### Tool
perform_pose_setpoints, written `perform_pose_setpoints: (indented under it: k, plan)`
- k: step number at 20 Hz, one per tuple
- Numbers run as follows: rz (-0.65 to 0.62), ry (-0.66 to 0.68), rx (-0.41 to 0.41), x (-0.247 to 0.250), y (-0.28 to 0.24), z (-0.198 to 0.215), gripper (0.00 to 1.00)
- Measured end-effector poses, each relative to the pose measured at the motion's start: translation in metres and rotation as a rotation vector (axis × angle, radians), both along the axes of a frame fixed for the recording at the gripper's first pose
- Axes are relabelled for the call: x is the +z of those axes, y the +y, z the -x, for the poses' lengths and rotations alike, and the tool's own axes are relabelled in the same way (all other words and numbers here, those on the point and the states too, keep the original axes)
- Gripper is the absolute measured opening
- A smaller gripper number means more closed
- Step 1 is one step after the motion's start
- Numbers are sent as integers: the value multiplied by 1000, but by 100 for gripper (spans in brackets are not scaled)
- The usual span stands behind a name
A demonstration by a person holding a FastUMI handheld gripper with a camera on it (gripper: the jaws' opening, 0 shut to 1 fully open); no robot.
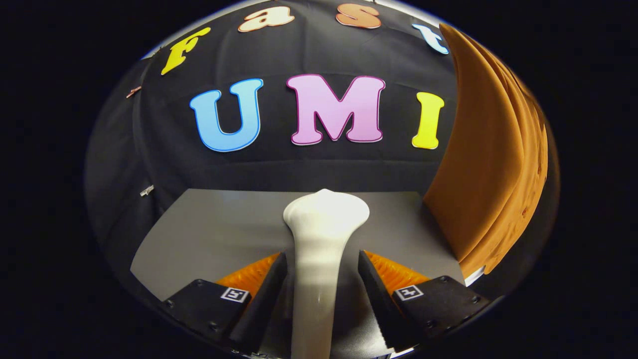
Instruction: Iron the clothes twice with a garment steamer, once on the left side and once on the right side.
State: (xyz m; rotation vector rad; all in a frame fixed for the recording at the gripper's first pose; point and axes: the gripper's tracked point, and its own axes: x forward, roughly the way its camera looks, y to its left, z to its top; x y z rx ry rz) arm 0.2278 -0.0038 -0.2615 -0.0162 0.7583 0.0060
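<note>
Holding steamer w/ garment off to the right, risk is a loose grip and a bad approach.

Orange garment (491,164) hangs at the right, beyond the jaws and apart from the steamer head; grey worktop (209,239) lies below, under the tool. White garment steamer (319,249) sits between the jaws, neck running fwd, flared head just ahead of the tips. Gripper (321,271): jaws part-closed round the neck, but slim gaps show each side, so can't tell if both actually press. If grip is slack, the smooth tapered neck prob. slides or twists on the swing over, so the head meets the cloth skewed, snags a fold, or misses one side.
</note>
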Motion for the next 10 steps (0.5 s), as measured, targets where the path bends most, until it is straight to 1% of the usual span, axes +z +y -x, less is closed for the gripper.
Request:
perform_pose_setpoints:
  k: [1,4,8,10]
  plan:
    - [8,13,-1,-2,0,-1,83]
    - [23,59,14,-14,2,0,80]
    - [34,61,37,-9,6,-3,50]
    - [24,61,47,-10,8,-3,50]
